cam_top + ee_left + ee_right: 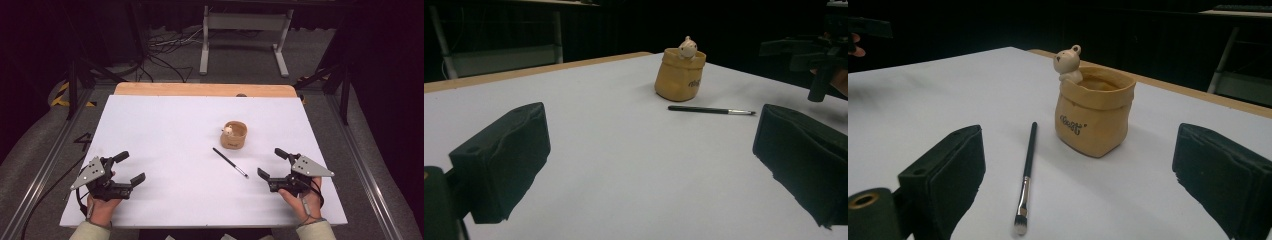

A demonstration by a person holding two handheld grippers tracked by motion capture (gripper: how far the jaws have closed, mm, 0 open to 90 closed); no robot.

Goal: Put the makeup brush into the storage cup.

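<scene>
A tan bag-shaped pot (235, 135) with a small bear figure on its rim stands upright right of the table's middle. It also appears in the left gripper view (680, 75) and, close up, in the right gripper view (1094, 111). A thin black brush (230, 162) lies flat just in front of it, bristle tip toward the right hand (711, 110) (1027, 176). My left gripper (131, 167) rests open near the front left corner, nothing between its jaws. My right gripper (272, 162) is open near the front right, jaws wide, just right of the brush tip.
The white table top (165, 135) has a wooden strip along its far edge (200, 90). Beyond it stand a metal frame stand (245, 30) and loose cables on the floor (165, 50). Rails run along both sides of the table.
</scene>
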